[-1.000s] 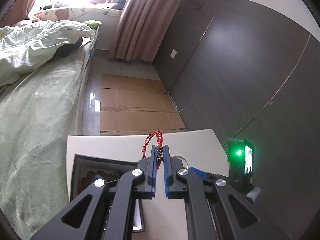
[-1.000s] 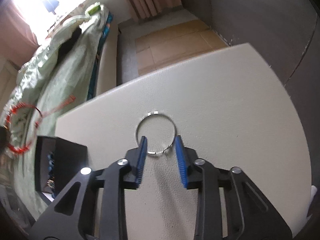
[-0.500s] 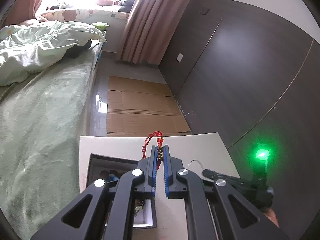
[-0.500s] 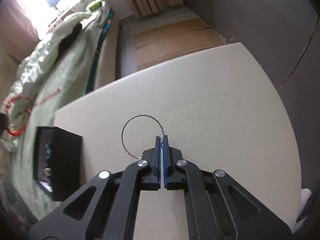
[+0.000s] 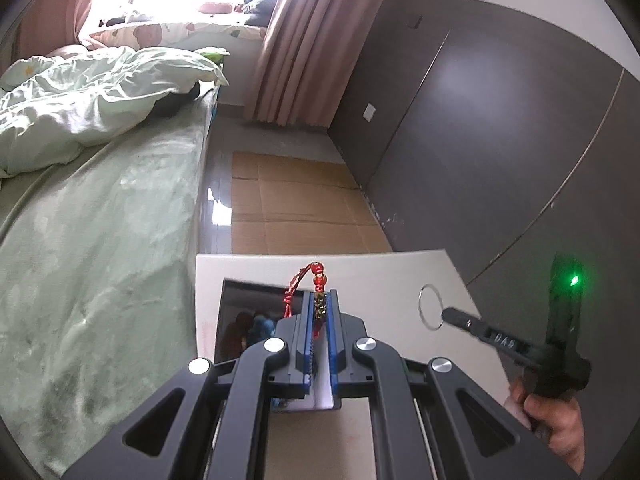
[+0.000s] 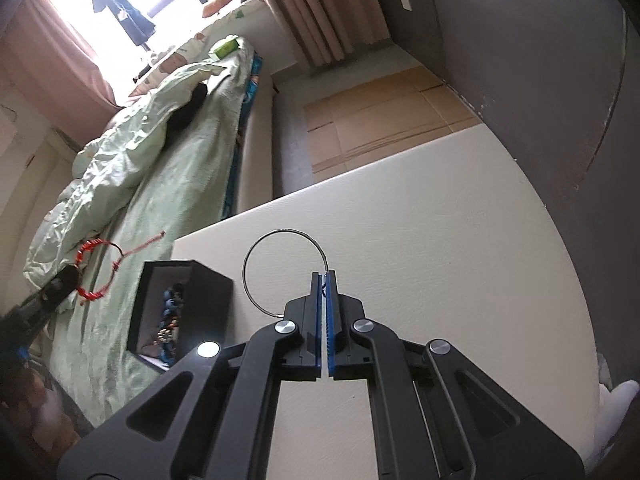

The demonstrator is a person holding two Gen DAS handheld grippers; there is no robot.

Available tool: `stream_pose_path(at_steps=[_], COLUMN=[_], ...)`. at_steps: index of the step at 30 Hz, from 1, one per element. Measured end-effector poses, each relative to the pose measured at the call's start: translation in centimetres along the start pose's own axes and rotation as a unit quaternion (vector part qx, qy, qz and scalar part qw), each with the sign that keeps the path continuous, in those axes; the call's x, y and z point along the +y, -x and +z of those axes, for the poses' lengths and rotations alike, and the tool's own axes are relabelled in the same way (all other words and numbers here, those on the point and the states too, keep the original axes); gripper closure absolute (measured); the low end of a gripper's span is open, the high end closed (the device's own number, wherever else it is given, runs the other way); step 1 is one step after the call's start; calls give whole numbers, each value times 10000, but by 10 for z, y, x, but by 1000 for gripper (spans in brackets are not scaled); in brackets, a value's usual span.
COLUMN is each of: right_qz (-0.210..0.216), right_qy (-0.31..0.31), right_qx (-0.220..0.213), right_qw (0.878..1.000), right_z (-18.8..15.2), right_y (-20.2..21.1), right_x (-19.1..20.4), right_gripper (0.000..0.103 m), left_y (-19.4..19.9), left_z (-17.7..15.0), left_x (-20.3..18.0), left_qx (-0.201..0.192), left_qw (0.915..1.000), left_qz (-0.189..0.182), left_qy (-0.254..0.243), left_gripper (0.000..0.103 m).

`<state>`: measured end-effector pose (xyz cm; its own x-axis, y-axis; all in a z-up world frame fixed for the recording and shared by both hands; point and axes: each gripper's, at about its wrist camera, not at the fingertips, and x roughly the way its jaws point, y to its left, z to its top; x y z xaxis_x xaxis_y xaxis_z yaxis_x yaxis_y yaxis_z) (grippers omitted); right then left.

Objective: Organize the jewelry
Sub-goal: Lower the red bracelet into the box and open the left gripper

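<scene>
Above the cream worktop point(image 6: 460, 240), your right hand-held gripper point(image 6: 324, 280) now clenches the thin silver wire hoop point(image 6: 280, 272), lifted clear since closing; left hand-held gripper point(image 5: 320, 304) still grips the red beaded cord bracelet point(image 5: 316, 276) over the black jewelry box point(image 6: 188, 300).

Two tools, one red cord bracelet point(image 5: 316, 280), one silver ring bangle point(image 6: 280, 272), one black box point(image 6: 208, 300), one table point(image 6: 460, 240).
</scene>
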<state>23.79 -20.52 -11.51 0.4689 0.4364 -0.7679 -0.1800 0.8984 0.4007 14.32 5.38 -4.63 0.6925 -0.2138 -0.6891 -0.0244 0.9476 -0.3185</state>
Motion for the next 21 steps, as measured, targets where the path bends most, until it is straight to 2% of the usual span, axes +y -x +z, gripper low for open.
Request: stream_pose_path(at_steps=[8,11,12,13,14,15,16,17,21], right_qz=[182,237,285,312,347,393,487,550,784], right_qy=[79,124,132,135,135,130,115,109,109], right_qx=[-57,-55,-53,-50,-46,-43,-38,-34,0], right_qw=[9998,9996,9995,9994,9993,9991,9987,9984,9969], right_z=[-10,-13,-13,-14,-15,-15,-16,-16,-17], right_y=[7,7,6,6,5,4,4,3,-2], right_x=[13,20,22,24,26,27,30,32,45], right_gripper=[100,100,100,100,100,100,100,100,100], left_y=[-13,-21,-24,-26,-25,-21,-15,-10,-4], left_z=[-14,-17,-18,-18,-18,-17,-15,-12,-6], left_x=[15,24,27,30,32,32,33,32,39], left_qx=[285,485,569,623,587,474,343,218,144], left_qw=[9989,9978,9971,9964,9965,9969,9974,9978,9975], left_qz=[361,357,364,390,400,408,418,425,402], left_qy=[102,288,337,412,452,480,485,469,569], left_gripper=[99,99,94,76,63,40,30,29,29])
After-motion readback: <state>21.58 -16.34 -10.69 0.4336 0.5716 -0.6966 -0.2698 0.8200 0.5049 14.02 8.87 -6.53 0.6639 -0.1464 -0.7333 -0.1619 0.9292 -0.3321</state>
